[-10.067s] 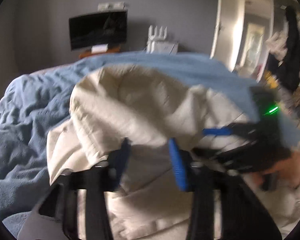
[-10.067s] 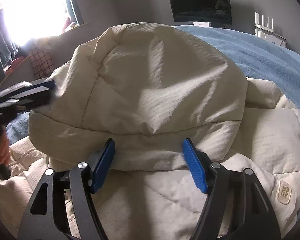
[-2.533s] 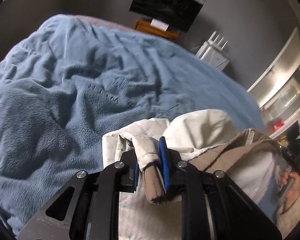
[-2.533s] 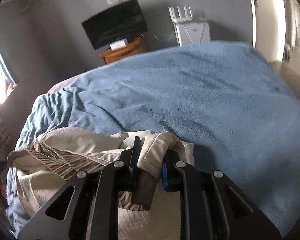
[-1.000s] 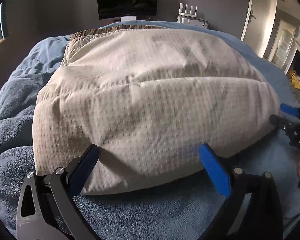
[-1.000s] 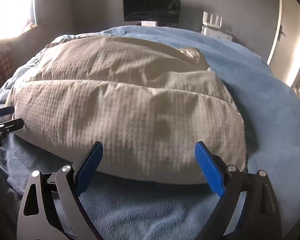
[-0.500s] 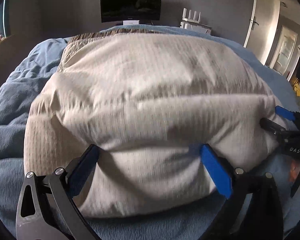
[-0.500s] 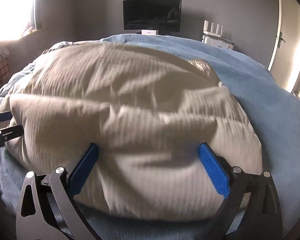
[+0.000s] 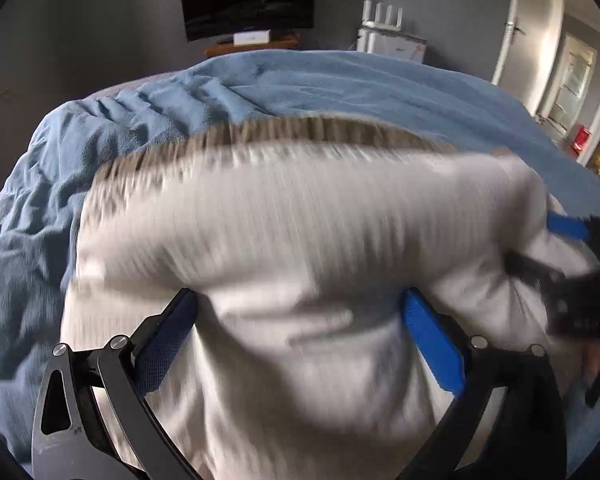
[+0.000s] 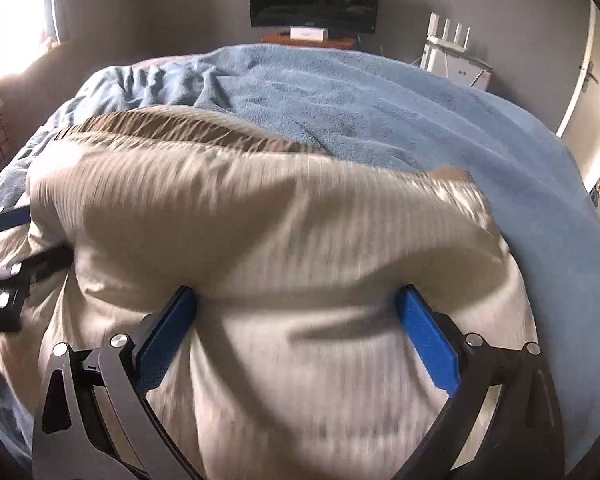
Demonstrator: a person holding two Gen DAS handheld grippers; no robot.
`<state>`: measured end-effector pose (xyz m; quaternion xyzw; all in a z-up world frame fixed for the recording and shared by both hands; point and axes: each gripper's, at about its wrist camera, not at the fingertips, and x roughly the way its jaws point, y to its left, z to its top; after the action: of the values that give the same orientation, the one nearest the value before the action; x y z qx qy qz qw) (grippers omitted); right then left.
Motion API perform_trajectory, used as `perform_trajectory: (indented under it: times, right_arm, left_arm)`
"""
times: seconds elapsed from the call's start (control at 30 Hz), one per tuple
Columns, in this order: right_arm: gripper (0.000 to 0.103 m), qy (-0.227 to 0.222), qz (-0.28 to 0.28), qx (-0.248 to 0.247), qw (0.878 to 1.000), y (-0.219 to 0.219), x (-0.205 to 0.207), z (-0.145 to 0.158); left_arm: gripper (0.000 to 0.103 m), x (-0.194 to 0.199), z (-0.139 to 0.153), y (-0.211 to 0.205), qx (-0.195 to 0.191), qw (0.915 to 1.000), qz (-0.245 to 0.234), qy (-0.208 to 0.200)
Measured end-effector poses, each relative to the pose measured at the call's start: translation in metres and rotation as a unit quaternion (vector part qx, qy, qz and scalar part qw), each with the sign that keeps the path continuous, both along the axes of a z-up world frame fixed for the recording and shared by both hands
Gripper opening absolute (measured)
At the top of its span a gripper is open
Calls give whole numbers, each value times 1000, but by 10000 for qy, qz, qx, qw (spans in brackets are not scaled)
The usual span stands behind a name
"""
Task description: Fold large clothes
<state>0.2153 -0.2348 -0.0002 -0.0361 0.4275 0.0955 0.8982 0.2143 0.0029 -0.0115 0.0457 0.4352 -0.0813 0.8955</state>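
Since a second ago both grippers have pushed in over the puffy cream quilted jacket [image 9: 300,248], which now bulges between their blue pads. The left gripper [image 9: 300,344] stands wide, gripping nothing; the right gripper [image 10: 298,336] likewise. The jacket lies on the fuzzy blue blanket [image 10: 380,112].

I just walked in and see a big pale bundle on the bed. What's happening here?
A person holding a gripper in each hand is folding a cream padded jacket on a blue blanket. The left gripper and right gripper both have their jaws spread wide, straddling the near edge of the folded bundle. The pictures are blurred by motion, so whether the fingers press it is unclear.
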Motion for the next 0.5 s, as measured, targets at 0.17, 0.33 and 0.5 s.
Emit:
perform_trajectory:
  times: [0.17, 0.33, 0.5]
  right_arm:
    - [97, 518, -131, 150, 9985, -4, 47, -6]
    - [97, 639, -193, 257, 9974, 0, 81, -12]
    - [97, 717, -218, 433, 9963, 1, 94, -20]
  left_arm:
    - [98, 48, -7, 6, -22, 9988, 239, 436]
    - [98, 71, -8, 8, 62, 9977, 348, 581]
    - [98, 77, 3, 11, -43, 9981, 590, 153]
